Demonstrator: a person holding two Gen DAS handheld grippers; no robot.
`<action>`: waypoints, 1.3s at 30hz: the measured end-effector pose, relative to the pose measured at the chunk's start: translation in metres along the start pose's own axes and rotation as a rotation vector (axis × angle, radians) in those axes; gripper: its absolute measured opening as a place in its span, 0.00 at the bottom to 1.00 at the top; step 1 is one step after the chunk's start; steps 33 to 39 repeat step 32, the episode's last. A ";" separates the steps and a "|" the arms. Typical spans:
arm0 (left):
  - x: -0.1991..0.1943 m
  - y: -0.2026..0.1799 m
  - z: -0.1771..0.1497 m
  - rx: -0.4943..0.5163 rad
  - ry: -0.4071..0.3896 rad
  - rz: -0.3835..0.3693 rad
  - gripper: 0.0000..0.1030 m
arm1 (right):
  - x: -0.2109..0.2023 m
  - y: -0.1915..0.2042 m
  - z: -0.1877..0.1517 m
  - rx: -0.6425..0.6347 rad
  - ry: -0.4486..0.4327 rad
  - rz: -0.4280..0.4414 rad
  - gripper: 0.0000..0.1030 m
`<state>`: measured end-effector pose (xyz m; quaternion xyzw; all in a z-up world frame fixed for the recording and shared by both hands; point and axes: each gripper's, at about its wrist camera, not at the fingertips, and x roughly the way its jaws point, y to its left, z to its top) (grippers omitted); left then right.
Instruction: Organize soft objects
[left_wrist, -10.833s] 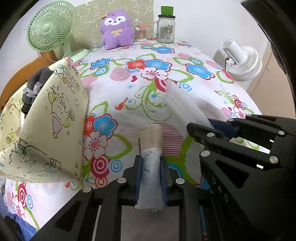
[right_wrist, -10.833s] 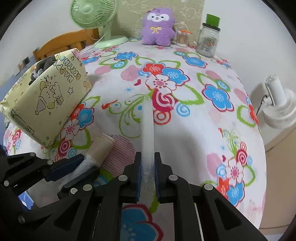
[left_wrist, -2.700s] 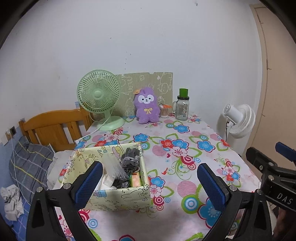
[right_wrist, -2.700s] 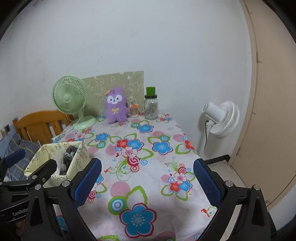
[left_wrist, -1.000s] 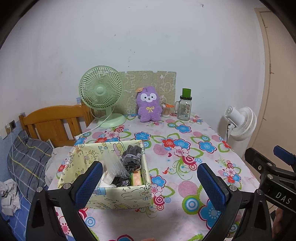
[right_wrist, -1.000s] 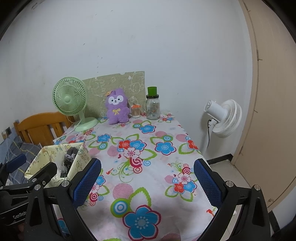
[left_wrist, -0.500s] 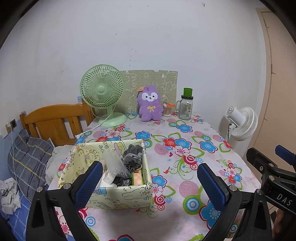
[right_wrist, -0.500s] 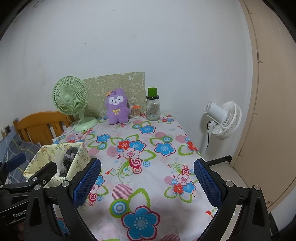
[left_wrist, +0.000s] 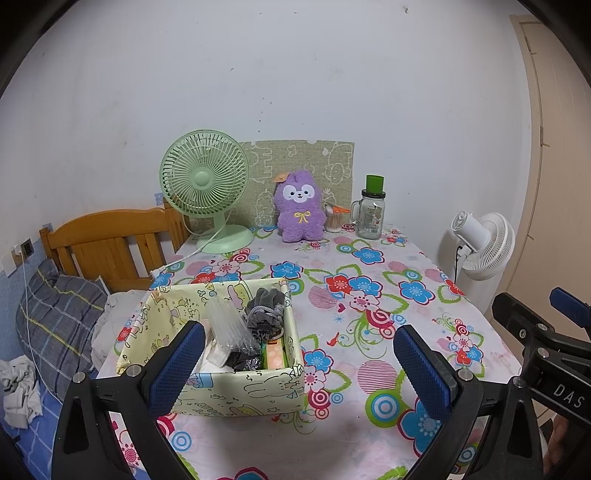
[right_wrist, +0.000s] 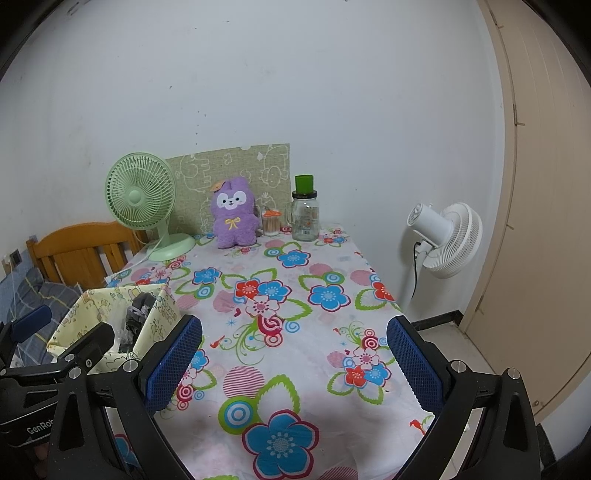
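Note:
A pale yellow cartoon-print box (left_wrist: 236, 387) (right_wrist: 159, 306) stands on the left part of the flowered table (left_wrist: 369, 295). Inside it lie a clear plastic bag roll (left_wrist: 231, 325), a grey bundled cloth (left_wrist: 266, 314) and an orange packet (left_wrist: 275, 356). A purple plush toy (left_wrist: 299, 210) (right_wrist: 234, 218) sits upright at the far end. My left gripper (left_wrist: 301, 362) is open and empty, held back above the table's near edge. My right gripper (right_wrist: 291, 358) is open and empty too, to the right of the box. The right gripper's fingers (left_wrist: 535, 332) show in the left wrist view.
A green desk fan (left_wrist: 205, 184) and a green-lidded glass jar (left_wrist: 371, 214) flank the plush, with a small orange-capped jar (left_wrist: 334, 219) between them. A white floor fan (right_wrist: 447, 240) stands right of the table. A wooden headboard (left_wrist: 110, 243) and bedding (left_wrist: 55, 325) lie left.
Both grippers let go of the bag roll and wrapped roll held earlier and drew back and up from the table. Over the last second the views barely shift.

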<state>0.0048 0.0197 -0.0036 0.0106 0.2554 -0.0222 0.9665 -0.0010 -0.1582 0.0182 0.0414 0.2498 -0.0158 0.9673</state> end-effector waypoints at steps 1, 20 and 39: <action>0.000 0.000 0.000 0.000 0.000 0.000 1.00 | 0.000 0.000 0.000 -0.001 0.000 0.000 0.98; -0.001 0.001 0.000 0.000 0.001 0.003 1.00 | -0.001 0.000 0.000 -0.003 -0.002 0.000 0.98; -0.003 0.002 0.001 -0.004 0.001 0.000 1.00 | -0.003 0.001 0.001 -0.006 -0.005 0.001 0.98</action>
